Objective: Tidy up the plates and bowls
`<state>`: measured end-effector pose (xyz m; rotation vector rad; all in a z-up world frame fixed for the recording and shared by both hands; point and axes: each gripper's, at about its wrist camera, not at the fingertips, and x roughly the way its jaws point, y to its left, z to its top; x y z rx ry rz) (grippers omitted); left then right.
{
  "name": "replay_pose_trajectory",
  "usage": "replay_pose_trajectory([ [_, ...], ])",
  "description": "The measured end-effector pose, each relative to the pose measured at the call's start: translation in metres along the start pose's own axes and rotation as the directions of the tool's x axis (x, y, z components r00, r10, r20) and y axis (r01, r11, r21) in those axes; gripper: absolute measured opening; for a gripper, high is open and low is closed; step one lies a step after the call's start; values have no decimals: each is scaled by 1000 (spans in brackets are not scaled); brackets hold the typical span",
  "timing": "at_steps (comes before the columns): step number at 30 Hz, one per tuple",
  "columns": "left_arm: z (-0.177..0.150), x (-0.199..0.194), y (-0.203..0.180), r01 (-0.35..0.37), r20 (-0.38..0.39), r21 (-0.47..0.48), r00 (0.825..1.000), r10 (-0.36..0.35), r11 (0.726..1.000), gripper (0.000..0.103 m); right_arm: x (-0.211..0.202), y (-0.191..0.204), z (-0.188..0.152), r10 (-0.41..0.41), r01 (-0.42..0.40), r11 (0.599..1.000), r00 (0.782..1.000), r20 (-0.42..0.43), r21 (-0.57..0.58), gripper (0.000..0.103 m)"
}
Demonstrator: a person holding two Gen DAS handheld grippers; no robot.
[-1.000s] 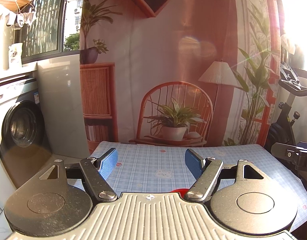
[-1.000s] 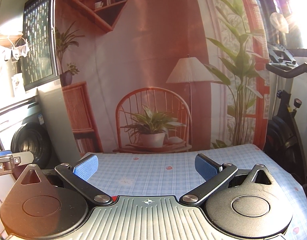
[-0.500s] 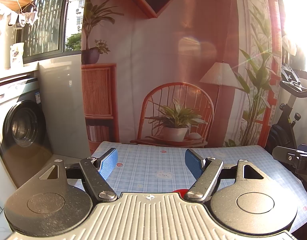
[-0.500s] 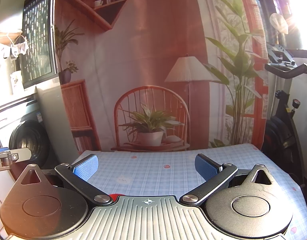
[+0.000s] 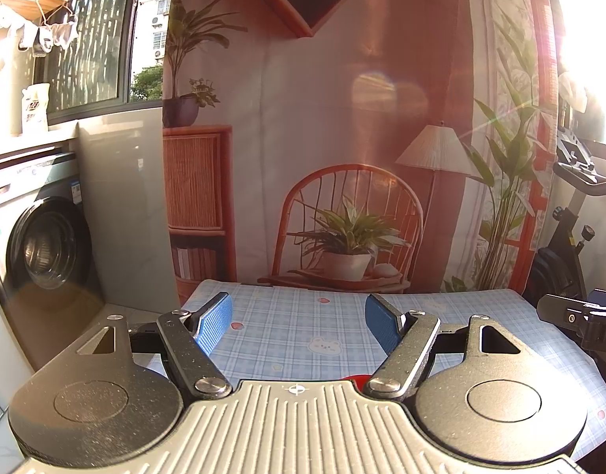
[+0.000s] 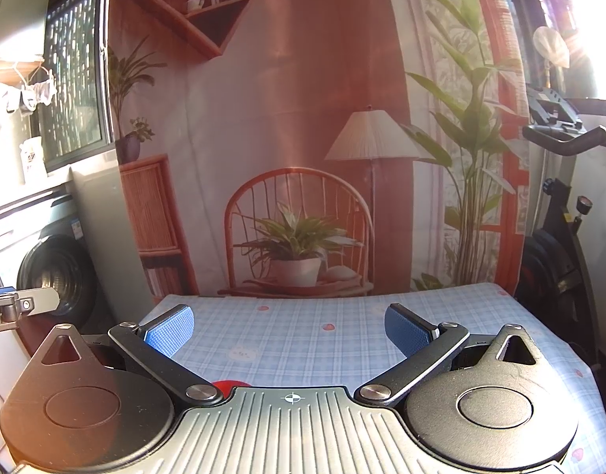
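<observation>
Your left claw (image 5: 299,322) is up over the table (image 5: 303,328), jaws spread wide, nothing btwn the blue pads (image 5: 214,322). Bare checked cloth shows in the gap, w/ a little bear print just ahead of the fingers. Right under the claw body, tucked at its front edge, you've got a sliver of something red (image 5: 352,378), prob a plate or bowl rim, but too little shows to tell which. Off to the claw's right, part of your other tool pokes into frame.

Right claw (image 6: 289,333): same story, jaws spread, pads (image 6: 169,330) gripping nothing. The table (image 6: 303,328) runs out ahead of it, pink hearts on the cloth. A red piece (image 6: 224,387) peeks out below the claw, toward its left finger's pivot; mostly hidden by the body, can't tell the shape.

Beyond both claws, past the far table edge, hangs a printed backdrop (image 6: 303,118) w/ chair, plant, lamp. Washer (image 5: 42,245) sits off to the left claw's left, exercise bike (image 6: 559,217) to the right claw's right.
</observation>
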<state>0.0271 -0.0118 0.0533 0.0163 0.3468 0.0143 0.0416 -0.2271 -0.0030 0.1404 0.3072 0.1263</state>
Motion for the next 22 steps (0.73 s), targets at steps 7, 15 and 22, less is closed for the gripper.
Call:
replay_pose_trajectory([
  [7, 0, -1, 0, -2, 0, 0, 1000, 2, 1000, 76, 0, 0, 0, 0, 0, 1000, 1000, -1, 0, 103],
  [15, 0, -1, 1, -3, -4, -2, 1000, 3, 1000, 76, 0, 0, -1, 0, 0, 1000, 1000, -2, -1, 103],
  [22, 1, 0, 3, -5, -10, -6, 1000, 5, 1000, 76, 1, -2, -2, -1, 1, 1000, 1000, -4, 0, 103],
])
